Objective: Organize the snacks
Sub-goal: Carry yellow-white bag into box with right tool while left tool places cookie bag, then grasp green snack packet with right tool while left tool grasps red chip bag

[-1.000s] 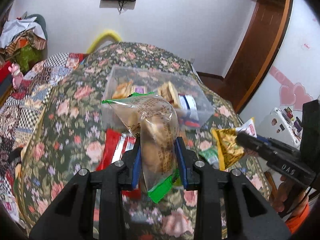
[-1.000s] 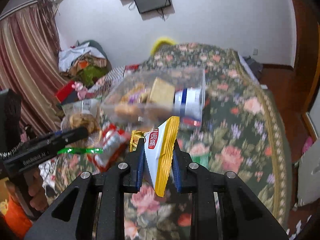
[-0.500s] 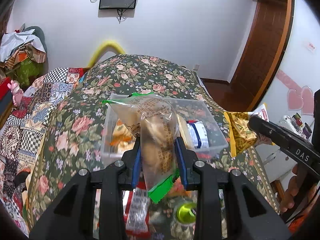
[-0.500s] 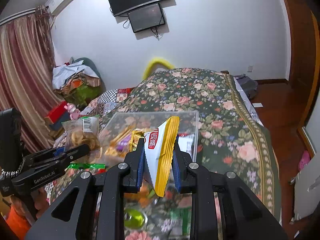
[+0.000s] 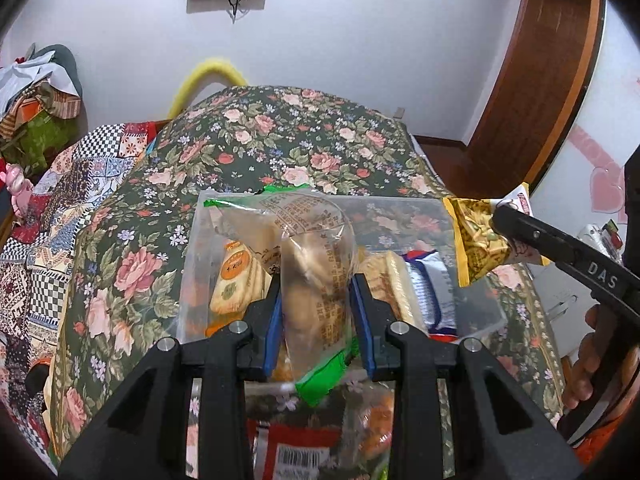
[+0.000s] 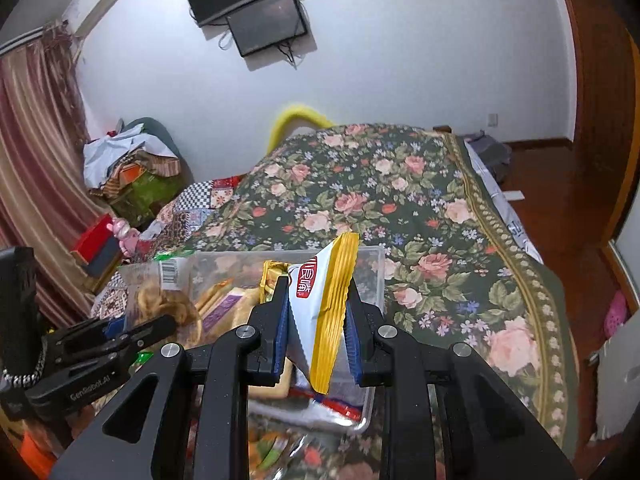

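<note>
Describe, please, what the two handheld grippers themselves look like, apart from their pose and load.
Both are matte black plastic with angular, cut-out linkage arms, round silver pins and blue finger pads. The left gripper bears white "GenRobot.AI" lettering and a black-and-white braided cord. The right gripper shows "DAS" in white. Bare fingers and something orange show at their handles.

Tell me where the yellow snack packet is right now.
The yellow packet is pinched in the right gripper, held over the right end of the clear bin; in the left wrist view it hangs at far right.
</note>
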### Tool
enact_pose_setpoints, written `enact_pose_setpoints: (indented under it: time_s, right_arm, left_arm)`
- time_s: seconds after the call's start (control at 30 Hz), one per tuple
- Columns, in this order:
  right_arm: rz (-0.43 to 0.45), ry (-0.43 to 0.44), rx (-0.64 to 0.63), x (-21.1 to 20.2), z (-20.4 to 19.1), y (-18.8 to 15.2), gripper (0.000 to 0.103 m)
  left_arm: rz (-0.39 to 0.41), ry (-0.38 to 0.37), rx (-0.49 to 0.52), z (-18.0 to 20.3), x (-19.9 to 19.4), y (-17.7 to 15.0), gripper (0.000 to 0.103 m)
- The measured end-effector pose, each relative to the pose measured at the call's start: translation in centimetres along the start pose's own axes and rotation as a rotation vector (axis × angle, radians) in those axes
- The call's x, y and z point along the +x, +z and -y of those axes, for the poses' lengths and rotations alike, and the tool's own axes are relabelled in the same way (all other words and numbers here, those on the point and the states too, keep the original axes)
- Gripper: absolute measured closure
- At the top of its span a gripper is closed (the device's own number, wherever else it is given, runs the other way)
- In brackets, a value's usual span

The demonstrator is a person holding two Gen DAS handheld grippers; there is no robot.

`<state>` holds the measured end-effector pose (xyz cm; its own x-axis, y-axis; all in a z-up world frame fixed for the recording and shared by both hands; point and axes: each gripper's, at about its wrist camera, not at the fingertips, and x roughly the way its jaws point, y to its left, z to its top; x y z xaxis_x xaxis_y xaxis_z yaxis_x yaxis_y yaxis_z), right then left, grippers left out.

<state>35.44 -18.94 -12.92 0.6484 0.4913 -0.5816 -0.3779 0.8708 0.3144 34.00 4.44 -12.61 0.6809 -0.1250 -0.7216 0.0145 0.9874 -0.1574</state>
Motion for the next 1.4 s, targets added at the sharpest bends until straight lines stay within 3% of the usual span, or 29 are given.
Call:
enact_pose_setpoints:
  time_s: [0.43, 0.57, 0.7, 0.9, 1.23, 1.33, 1.4]
  right_arm:
    - [-0.088, -0.034, -0.036, 4.8, -0.2, 0.3, 0.080]
    - [-0.104, -0.057, -0.061, 5.2, -0.6, 0.2, 0.077]
    - [-0.114, -0.076, -0.075, 4.9, -1.0, 0.3, 0.056]
    - [-0.079, -0.095, -0.124, 2.0, -2.4, 0.3, 0.038]
    - [-0.045, -0.103, -0.196, -4.7, -4.8, -1.2, 0.036]
    - [-0.043, -0.101, -0.189, -6.6, -4.6, -2.2, 0.036]
    - [-0.044, -0.094, -0.177, -7.8, -4.4, -2.9, 0.033]
  left_arm:
    - [-0.015, -0.013, -0.017, -0.7, 2.6, 0.6, 0.071]
    - [0.011, 0.032, 0.007, -0.5, 2.0, 0.4, 0.071]
    - [0.010, 0.031, 0.007, -0.5, 1.3, 0.3, 0.070]
    - [0.028, 0.030, 0.014, -0.1, -1.4, -0.4, 0.065]
    - [0.060, 0.029, 0.040, 1.5, -7.3, -2.6, 0.062]
    - [0.067, 0.033, 0.034, 1.6, -9.2, -3.9, 0.045]
    - [0.076, 0.041, 0.035, 1.7, -10.1, -4.6, 0.042]
